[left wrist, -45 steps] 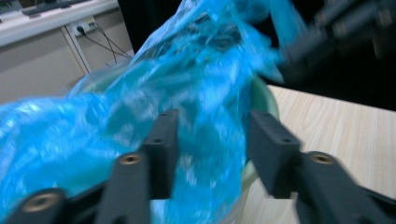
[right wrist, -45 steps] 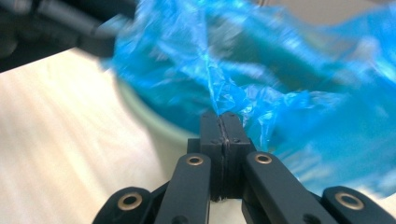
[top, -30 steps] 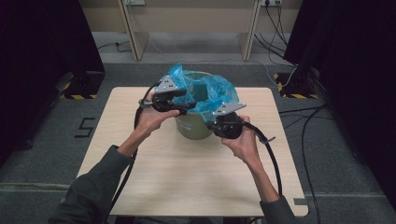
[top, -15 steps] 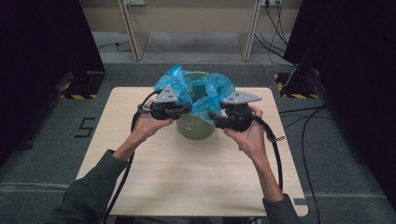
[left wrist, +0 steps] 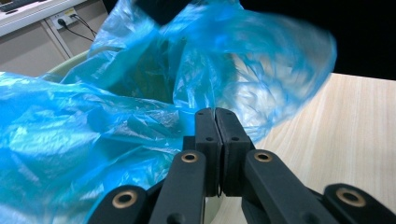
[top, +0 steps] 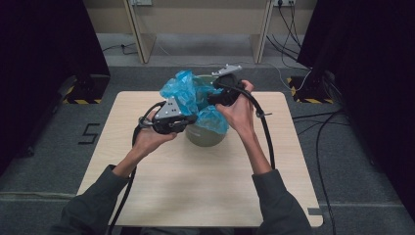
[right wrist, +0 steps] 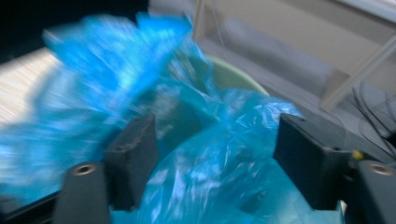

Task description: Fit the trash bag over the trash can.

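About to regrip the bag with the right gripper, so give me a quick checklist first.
1. Left gripper shut on bag: ok.
2. Right gripper open: ok; its jaws have just been opening, film between them but unpressed.
3. Bin upright on table: ok.
4. Bag over the bin's rim all round: not ok, it is bunched up on top.
5. Bag untorn: cannot tell.

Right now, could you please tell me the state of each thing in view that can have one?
Blue plastic bag: crumpled, partly inside the bin, draped over its rim.
Green bin: upright on the table, lined with the bag.
Left gripper: jaws shut, pinching the bag's film.
Right gripper: jaws open, just opened, bag between them but not pressed.
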`<state>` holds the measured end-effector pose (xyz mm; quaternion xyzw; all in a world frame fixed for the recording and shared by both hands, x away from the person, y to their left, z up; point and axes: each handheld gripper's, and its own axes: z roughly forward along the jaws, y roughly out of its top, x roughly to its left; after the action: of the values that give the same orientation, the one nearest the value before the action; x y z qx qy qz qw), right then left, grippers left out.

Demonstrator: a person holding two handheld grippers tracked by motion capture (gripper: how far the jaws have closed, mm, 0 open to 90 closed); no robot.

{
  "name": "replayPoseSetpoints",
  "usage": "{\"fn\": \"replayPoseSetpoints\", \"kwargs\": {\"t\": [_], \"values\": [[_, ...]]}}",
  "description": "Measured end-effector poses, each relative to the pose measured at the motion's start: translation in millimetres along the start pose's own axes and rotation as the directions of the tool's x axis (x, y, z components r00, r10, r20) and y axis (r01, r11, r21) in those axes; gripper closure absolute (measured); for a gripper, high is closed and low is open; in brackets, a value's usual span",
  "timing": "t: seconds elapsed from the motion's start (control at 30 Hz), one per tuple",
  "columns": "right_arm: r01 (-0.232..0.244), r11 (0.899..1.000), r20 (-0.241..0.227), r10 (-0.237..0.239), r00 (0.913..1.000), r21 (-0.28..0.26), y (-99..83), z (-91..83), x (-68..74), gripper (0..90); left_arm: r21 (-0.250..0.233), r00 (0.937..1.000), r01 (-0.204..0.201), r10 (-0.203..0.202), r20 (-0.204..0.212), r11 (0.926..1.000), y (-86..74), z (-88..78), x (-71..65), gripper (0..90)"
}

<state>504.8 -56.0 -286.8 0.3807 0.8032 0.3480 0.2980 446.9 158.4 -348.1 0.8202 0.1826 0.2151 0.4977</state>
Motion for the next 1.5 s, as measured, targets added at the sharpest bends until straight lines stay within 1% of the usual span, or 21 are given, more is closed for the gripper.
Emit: {"fn": "replayPoseSetpoints", "kwargs": {"t": [0.03,0.07,0.1,0.13,0.17,0.23,0.33,0.43,0.57,0.67,0.73,0.83,0.93,1.0,1.07,1.13,1.23,1.27,1.33,1.4,1.5], "values": [[0.008,1.0,-0.015,-0.008,0.9999,0.017,-1.0,4.2,-1.5,53.0,-0.007,1.0,0.007,-0.007,-0.003,1.0,-1.4,-1.5,0.3,88.0],[0.026,0.999,-0.013,-0.025,0.9996,0.038,-2.8,7.0,-3.8,61.1,-0.007,1.0,0.007,-0.007,-0.004,0.9999,-2.8,-3.3,0.7,88.0],[0.038,0.998,0.002,-0.038,0.9993,0.056,-4.9,8.7,-6.5,68.3,-0.01,0.9999,0.009,-0.009,-0.006,0.9999,-4.2,-4.8,0.9,87.9],[0.059,0.996,0.026,-0.061,0.9978,0.065,-7.6,8.8,-10.4,74.0,-0.014,0.9999,0.011,-0.011,-0.009,0.9998,-5.5,-6.3,0.8,87.8],[0.069,0.995,0.038,-0.072,0.9967,0.07,-10.5,7.3,-15.1,78.3,-0.015,0.9999,0.011,-0.011,-0.011,0.9998,-6.7,-7.8,0.8,87.8],[0.043,0.997,0.036,-0.045,0.9984,0.06,-17.2,1.4,-24.7,84.4,-0.022,0.9998,0.018,-0.018,-0.011,0.9996,-9.4,-10.0,-0.5,87.7],[0.033,0.998,0.037,-0.034,0.9987,0.046,-30.5,-9.3,-36.9,86.4,-0.022,0.9998,0.017,-0.017,-0.013,0.9996,-13.5,-12.6,-2.1,87.6],[0.02,0.999,0.036,-0.021,0.9991,0.037,-47.6,-16.7,-44.4,86.9,-0.021,0.9997,0.019,-0.019,-0.013,0.9996,-17.2,-14.0,-2.7,87.6],[0.015,0.999,0.032,-0.016,0.9993,0.04,-71.0,-18.3,-49.3,87.3,-0.01,0.9996,0.011,-0.012,-0.024,0.9999,-23.1,-15.7,-2.8,87.6],[0.009,0.998,0.028,-0.011,0.9995,0.06,-85.9,-11.4,-50.3,87.4,-0.008,0.9993,0.019,-0.019,-0.031,0.9998,-28.6,-16.2,0.3,87.6],[0.009,0.997,0.021,-0.011,0.9997,0.076,-94.6,-4.9,-48.6,87.4,-0.005,0.9988,0.025,-0.025,-0.043,0.9997,-33.3,-16.5,3.0,87.6],[0.004,0.995,0.012,-0.005,0.9999,0.096,-105.1,4.3,-46.1,86.1,-0.01,0.9968,0.054,-0.054,-0.058,0.9985,-40.6,-17.0,9.5,87.5],[0.015,0.992,0.025,-0.018,0.9995,0.123,-110.5,11.2,-46.6,82.9,-0.012,0.9944,0.073,-0.074,-0.076,0.9972,-46.6,-16.7,16.2,87.3],[0.013,0.991,0.022,-0.016,0.9996,0.133,-111.3,14.1,-46.7,77.7,-0.011,0.9925,0.092,-0.093,-0.08,0.9957,-50.4,-15.4,19.9,85.7],[0.002,0.991,0.039,-0.007,0.9992,0.136,-109.1,11.8,-46.4,68.7,-0.009,0.991,0.111,-0.111,-0.075,0.9938,-53.3,-16.1,22.6,81.0],[-0.021,0.994,0.033,0.017,0.9993,0.107,-106.1,4.3,-47.4,60.6,-0.017,0.9895,0.124,-0.124,-0.074,0.9922,-54.3,-19.8,25.2,76.6],[-0.053,0.997,0.02,0.052,0.9984,0.062,-101.0,-12.1,-49.7,50.9,-0.046,0.9867,0.144,-0.147,-0.07,0.9885,-51.3,-28.6,26.8,63.8],[-0.053,0.998,0.021,0.052,0.9984,0.046,-98.6,-17.9,-49.7,48.7,-0.055,0.9864,0.146,-0.149,-0.069,0.9878,-49.3,-31.6,26.4,60.9],[-0.051,0.999,0.022,0.051,0.9985,0.0,-92.4,-29.0,-48.9,46.5,-0.07,0.9863,0.143,-0.148,-0.072,0.9872,-43.7,-37.1,26.3,53.9],[-0.06,0.997,0.011,0.06,0.9981,-0.043,-85.2,-37.3,-47.2,44.8,-0.096,0.9841,0.15,-0.158,-0.082,0.984,-37.3,-41.6,27.8,49.2],[-0.078,0.994,-0.008,0.077,0.997,-0.081,-75.5,-41.8,-42.6,43.1,-0.129,0.9789,0.179,-0.19,-0.075,0.9753,-26.6,-43.7,33.6,44.8]]}}
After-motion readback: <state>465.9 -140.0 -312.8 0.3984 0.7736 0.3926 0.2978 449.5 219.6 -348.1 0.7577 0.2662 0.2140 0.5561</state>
